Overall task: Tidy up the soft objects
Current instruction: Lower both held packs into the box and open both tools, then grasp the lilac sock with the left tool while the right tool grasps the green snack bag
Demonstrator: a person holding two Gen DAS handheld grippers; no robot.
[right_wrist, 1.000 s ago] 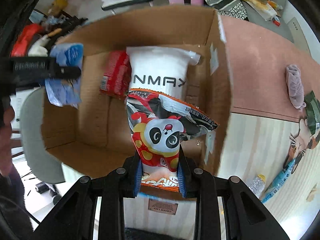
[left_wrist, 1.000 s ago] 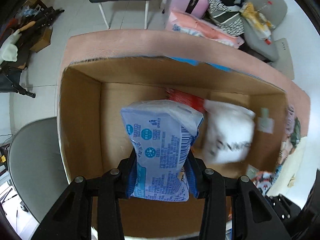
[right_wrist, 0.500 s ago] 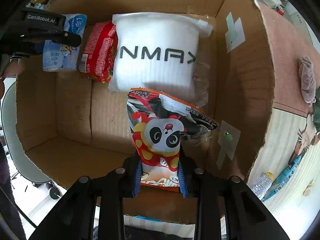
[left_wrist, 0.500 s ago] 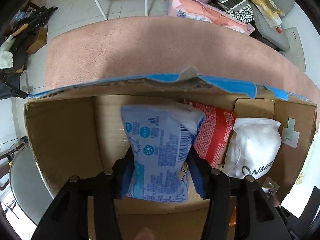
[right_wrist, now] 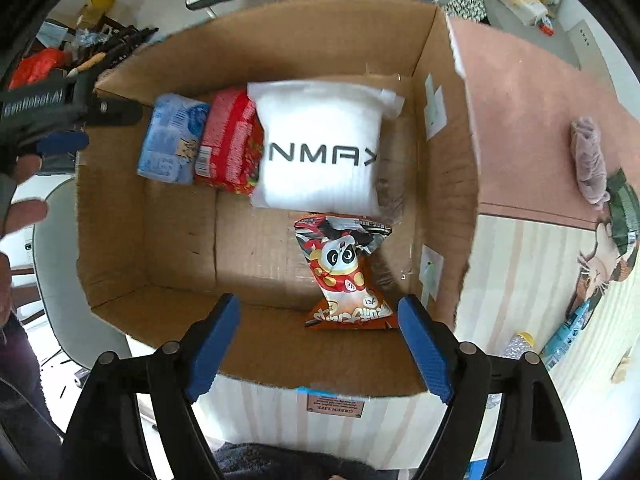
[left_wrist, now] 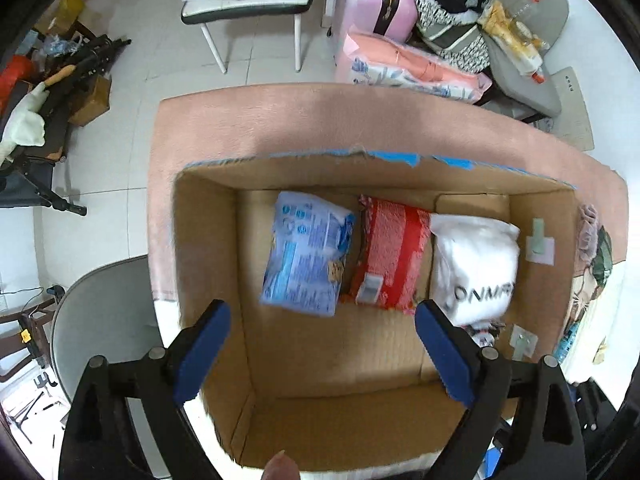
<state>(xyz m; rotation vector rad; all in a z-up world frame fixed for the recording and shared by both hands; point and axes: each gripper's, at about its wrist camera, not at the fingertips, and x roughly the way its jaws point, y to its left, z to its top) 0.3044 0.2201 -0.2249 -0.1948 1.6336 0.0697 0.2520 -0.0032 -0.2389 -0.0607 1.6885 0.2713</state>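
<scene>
An open cardboard box (left_wrist: pixel 208 264) (right_wrist: pixel 444 152) holds several soft packs. A blue pack (left_wrist: pixel 306 258) (right_wrist: pixel 172 144) lies at its far left, next to a red pack (left_wrist: pixel 388 256) (right_wrist: pixel 230 146) and a white NMAX pack (left_wrist: pixel 474 268) (right_wrist: pixel 318 148). A panda snack bag (right_wrist: pixel 346 272) lies in front of the white pack, only its edge showing in the left wrist view. My left gripper (left_wrist: pixel 322 348) is open and empty above the box's near side. My right gripper (right_wrist: pixel 318 340) is open and empty just behind the panda bag.
The box stands on a pink mat (left_wrist: pixel 256 120) (right_wrist: pixel 532 120). A pinkish cloth (right_wrist: pixel 588 160) lies on the mat right of the box. A grey chair (left_wrist: pixel 104 316) is at the left. A white chair, a pink suitcase (left_wrist: pixel 376 4) and bags are beyond.
Both grippers opened and let go: the blue pack now lies beside the red pack, the panda bag in front of the white pack. Both grippers pulled back and up.
</scene>
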